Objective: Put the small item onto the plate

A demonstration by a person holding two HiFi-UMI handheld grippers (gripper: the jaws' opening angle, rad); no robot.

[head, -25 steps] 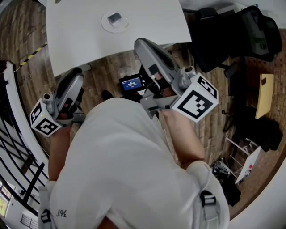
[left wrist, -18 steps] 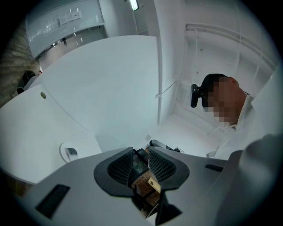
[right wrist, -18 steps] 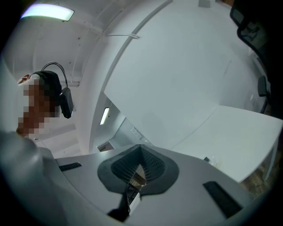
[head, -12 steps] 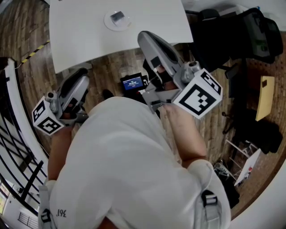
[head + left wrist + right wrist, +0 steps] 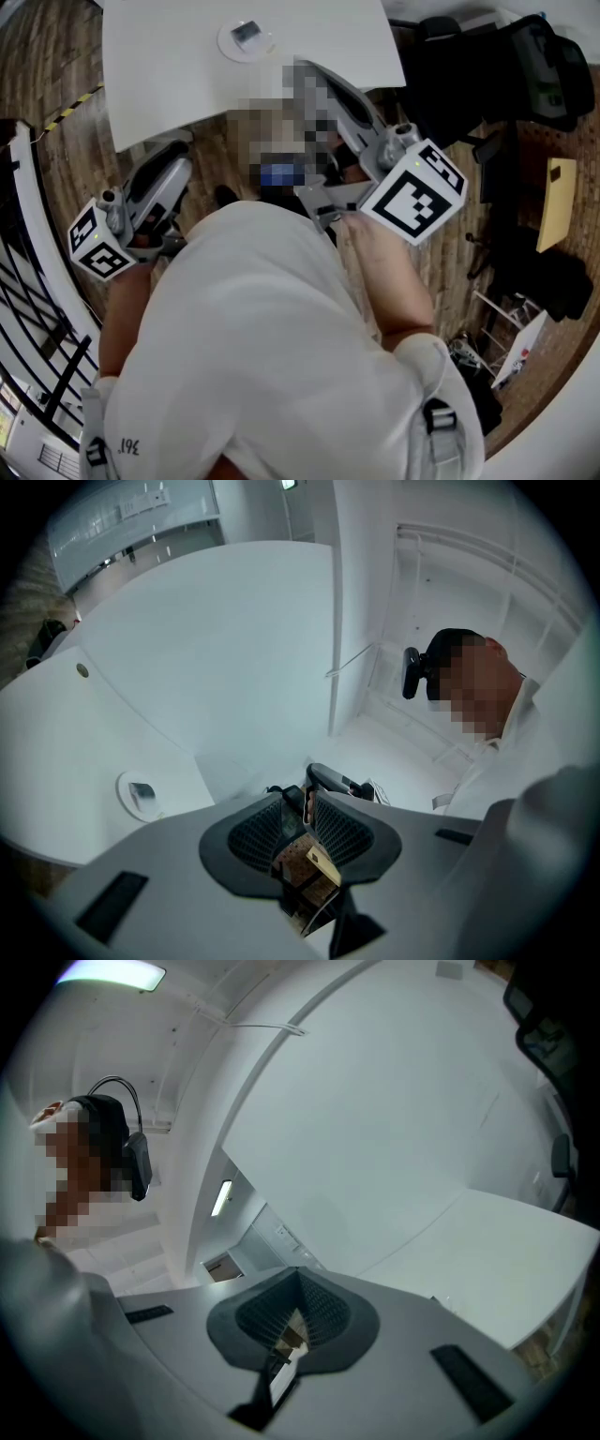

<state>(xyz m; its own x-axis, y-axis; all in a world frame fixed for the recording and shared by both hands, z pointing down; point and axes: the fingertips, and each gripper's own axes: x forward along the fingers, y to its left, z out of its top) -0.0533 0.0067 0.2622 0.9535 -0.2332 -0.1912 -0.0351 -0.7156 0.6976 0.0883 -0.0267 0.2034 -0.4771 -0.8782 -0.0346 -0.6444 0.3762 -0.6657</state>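
A small dark item lies on a round white plate on the white table, far from both grippers. The left gripper view also catches the plate and the item at lower left. My left gripper hangs over the wooden floor below the table's near edge, and its jaws are shut with nothing between them. My right gripper reaches to the table's edge, its tips partly hidden by a mosaic patch. It too is shut and empty, pointing up at the ceiling.
A black chair and bags stand to the right of the table. A yellow board and clutter lie farther right. A curved white rail runs along the left. The person's white-shirted torso fills the lower middle.
Both grippers have edged slightly towards the table. The jaws have stayed shut, and the item has stayed on the plate.
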